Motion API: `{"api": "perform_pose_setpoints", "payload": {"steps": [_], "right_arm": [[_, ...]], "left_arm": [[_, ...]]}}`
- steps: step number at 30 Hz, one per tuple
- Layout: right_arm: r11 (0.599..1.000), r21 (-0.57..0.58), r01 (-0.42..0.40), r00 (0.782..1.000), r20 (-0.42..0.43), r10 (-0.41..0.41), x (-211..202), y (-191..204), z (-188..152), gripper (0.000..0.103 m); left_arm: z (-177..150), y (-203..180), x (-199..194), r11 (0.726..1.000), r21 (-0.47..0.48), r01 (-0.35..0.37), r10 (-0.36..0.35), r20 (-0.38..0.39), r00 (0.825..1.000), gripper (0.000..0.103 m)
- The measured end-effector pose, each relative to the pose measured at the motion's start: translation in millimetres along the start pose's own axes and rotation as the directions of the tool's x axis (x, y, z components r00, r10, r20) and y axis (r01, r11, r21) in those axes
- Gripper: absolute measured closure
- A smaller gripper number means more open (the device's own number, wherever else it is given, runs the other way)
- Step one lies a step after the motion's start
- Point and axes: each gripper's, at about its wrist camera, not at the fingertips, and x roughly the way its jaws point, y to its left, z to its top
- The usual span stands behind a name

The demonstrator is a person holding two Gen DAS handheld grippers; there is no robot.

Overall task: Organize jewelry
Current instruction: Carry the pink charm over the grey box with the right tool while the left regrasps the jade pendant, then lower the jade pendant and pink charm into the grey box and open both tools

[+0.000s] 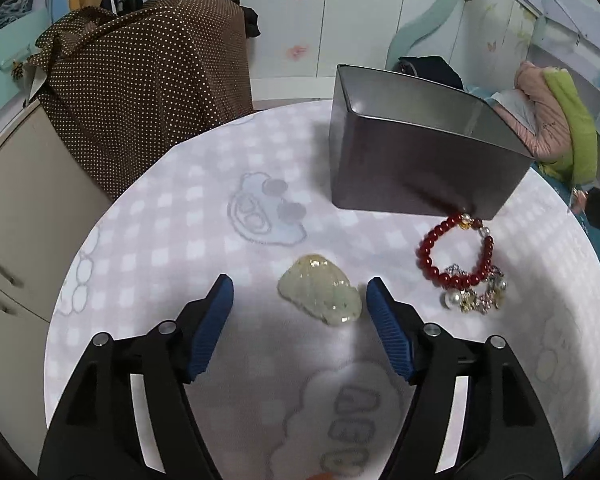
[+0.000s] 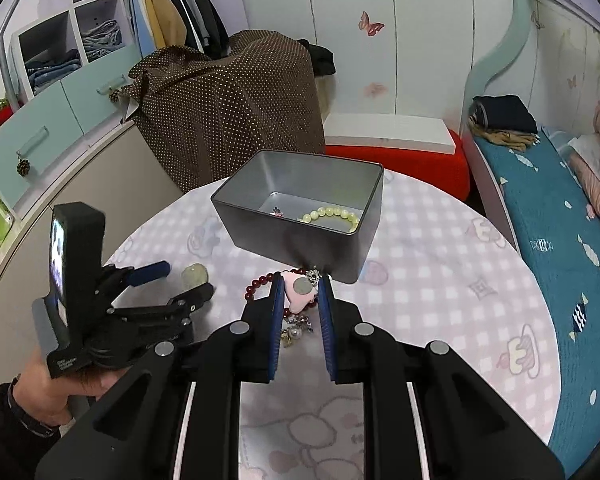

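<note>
A pale green carved pendant (image 1: 322, 296) lies on the round table, between the fingertips of my left gripper (image 1: 298, 286), which stands open around it without touching. A red bead bracelet (image 1: 456, 256) with pearl and metal charms lies to its right, against the grey metal tin (image 1: 412, 160). In the right wrist view my right gripper (image 2: 300, 284) is shut on a pink charm (image 2: 296, 294) with a round grey disc, above the red bracelet (image 2: 260, 284). The tin (image 2: 240, 216) holds a yellow-green bead bracelet (image 2: 332, 216) and a small charm (image 2: 276, 211). The left gripper (image 2: 190, 280) shows at the left, over the pendant (image 2: 194, 276).
The table wears a pale checked cloth (image 2: 440, 280) with cartoon prints. A brown dotted cover (image 2: 228, 112) drapes something behind the table. A bed with a blue sheet (image 2: 540, 220) runs along the right. Drawers (image 2: 32, 136) stand at the left. A hand (image 2: 60, 388) holds the left gripper.
</note>
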Motion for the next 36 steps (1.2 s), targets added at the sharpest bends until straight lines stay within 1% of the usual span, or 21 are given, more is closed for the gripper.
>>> {"api": "perform_pose_setpoints", "payload": {"steps": [1,2,3,10,14,16,20,23,28,32,36], "right_arm": [[1.000,0.002,0.000,1.000,0.000,0.000,-0.1,-0.6,-0.6,0.088],[1.000,0.003,-0.001,1.000,0.001,0.001,-0.2,-0.8,-0.2,0.088],[1.000,0.004,-0.002,1.000,0.002,0.002,-0.5,-0.9,0.2,0.088],[1.000,0.001,-0.005,1.000,0.000,0.005,0.1,-1.2,1.6,0.088],[1.000,-0.003,-0.005,1.000,0.003,0.005,-1.5,-1.6,3.2,0.088],[1.000,-0.007,-0.005,1.000,0.006,0.005,-2.2,-2.1,4.5,0.088],[1.000,-0.019,-0.002,1.000,0.017,0.002,-5.7,-0.1,10.4,0.088],[0.999,-0.034,0.000,0.999,0.037,0.001,-10.9,2.0,20.3,0.088],[0.998,-0.060,0.004,0.997,0.083,0.001,-18.2,5.5,45.1,0.088],[0.997,-0.074,-0.002,0.994,0.107,0.010,-16.3,8.2,69.0,0.088],[0.996,-0.086,0.002,0.994,0.106,0.007,-6.1,7.7,87.3,0.088]], "left_arm": [[0.5,-0.1,0.1,1.000,0.000,0.002,-0.002,0.003,1.000,0.045],[-1.1,-1.0,0.1,1.000,0.001,0.008,-0.008,0.006,1.000,0.051],[-1.3,-0.3,-0.8,1.000,0.000,0.015,-0.015,0.008,1.000,0.061],[-2.7,4.8,-6.2,0.997,-0.020,0.069,-0.069,0.002,0.998,0.062],[-4.0,5.4,-12.5,0.997,-0.023,0.076,-0.076,0.007,0.997,0.062],[-2.8,5.3,-17.6,0.996,-0.022,0.081,-0.081,0.015,0.997,0.062],[6.7,4.4,-35.5,0.996,-0.016,0.088,-0.087,0.055,0.995,0.062],[21.0,0.2,-54.1,0.995,-0.004,0.104,-0.104,0.098,0.990,0.062],[54.1,-15.3,-82.8,0.991,0.046,0.122,-0.129,0.180,0.975,0.062],[83.1,-26.4,-89.5,0.989,0.066,0.129,-0.141,0.218,0.966,0.062],[107.9,-34.9,-87.3,0.987,0.079,0.137,-0.152,0.231,0.961,0.062]]}}
